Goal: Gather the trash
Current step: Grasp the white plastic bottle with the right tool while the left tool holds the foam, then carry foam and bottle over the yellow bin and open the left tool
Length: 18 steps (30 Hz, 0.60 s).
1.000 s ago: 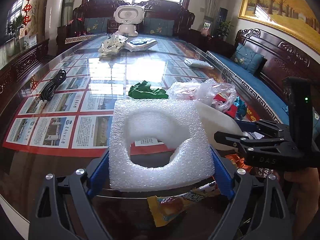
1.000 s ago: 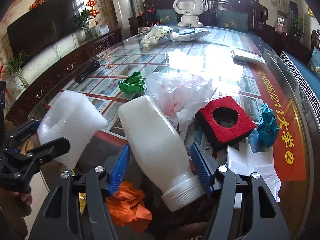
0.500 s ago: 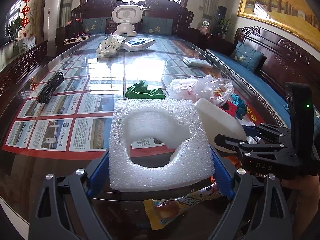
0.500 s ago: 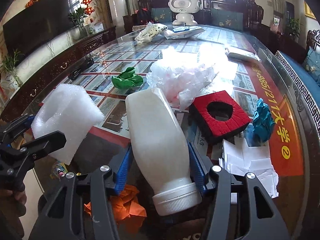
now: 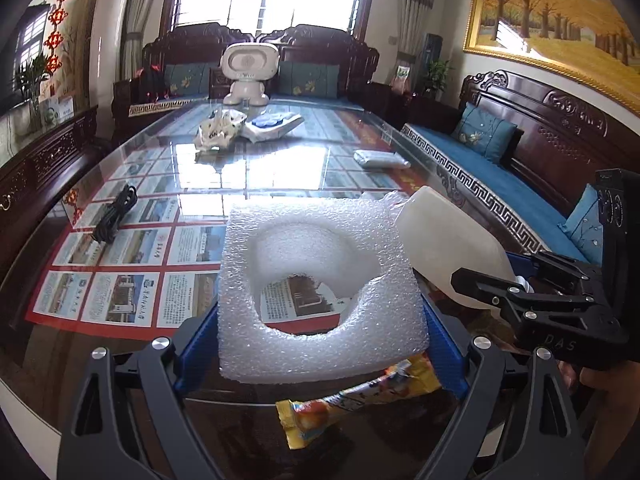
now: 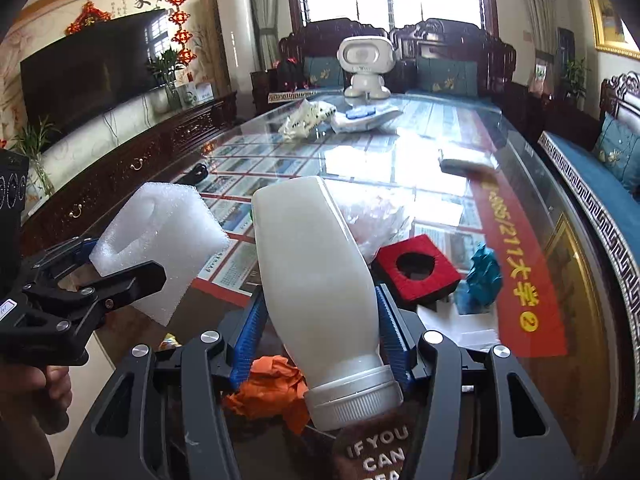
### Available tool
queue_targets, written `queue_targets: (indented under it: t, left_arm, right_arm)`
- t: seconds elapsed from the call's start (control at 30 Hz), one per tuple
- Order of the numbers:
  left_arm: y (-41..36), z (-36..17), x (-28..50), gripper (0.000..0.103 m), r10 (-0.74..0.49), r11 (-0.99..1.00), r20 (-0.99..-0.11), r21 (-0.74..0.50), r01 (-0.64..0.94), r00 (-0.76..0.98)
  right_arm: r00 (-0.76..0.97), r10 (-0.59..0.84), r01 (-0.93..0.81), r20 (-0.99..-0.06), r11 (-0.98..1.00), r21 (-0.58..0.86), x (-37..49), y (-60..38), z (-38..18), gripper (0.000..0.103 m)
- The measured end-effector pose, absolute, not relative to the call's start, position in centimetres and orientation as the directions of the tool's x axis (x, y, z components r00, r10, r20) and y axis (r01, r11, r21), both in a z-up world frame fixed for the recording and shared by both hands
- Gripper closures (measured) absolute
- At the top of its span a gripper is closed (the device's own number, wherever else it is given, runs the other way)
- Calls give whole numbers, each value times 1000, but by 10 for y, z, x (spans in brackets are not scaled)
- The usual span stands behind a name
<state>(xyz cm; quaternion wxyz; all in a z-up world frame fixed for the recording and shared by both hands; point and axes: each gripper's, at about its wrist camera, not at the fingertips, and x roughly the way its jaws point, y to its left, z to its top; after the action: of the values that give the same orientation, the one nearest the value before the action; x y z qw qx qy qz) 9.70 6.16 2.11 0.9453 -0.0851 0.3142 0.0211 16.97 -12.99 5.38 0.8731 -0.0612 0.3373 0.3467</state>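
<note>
The white foam block (image 5: 320,288) with the round hole through it sits clamped between the blue pads of the left claw (image 5: 320,344), held flat and clear above the glass-topped bench (image 5: 200,184); through the hole you can see the printed sheets under the glass. Just beside it on the right, the white plastic bottle (image 6: 316,280) is gripped around its body by the right claw (image 6: 320,336), whose jaws have just been closing onto it; the bottle tilts with its ribbed cap (image 6: 352,396) toward the camera and its base pointing away. Both pieces are up off the bench, close to each other but not touching as far as I can tell.

Below the foam lies a yellow snack wrapper (image 5: 344,400), and below the bottle a crumpled orange paper (image 6: 272,392). Further out on the bench are a red foam square with a hole (image 6: 416,272), a teal crumpled wad (image 6: 484,276), a clear plastic bag (image 6: 372,220) and some white paper (image 6: 460,324). A black cable (image 5: 116,212) lies toward the left edge, and a white robot figure (image 5: 248,72) stands at the far end.
</note>
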Motion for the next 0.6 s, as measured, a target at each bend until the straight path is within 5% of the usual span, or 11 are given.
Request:
queue_targets:
  t: [0.33, 0.6]
  left_arm:
    - [25, 35, 21, 14, -101, 989, -576, -144, 22, 811]
    - [-16, -3, -45, 14, -180, 983, -626, -136, 120, 759]
  right_arm:
    - [582, 573, -643, -577, 759, 106, 88, -181, 81, 50]
    - [552, 561, -628, -617, 766, 136, 10, -224, 45, 50]
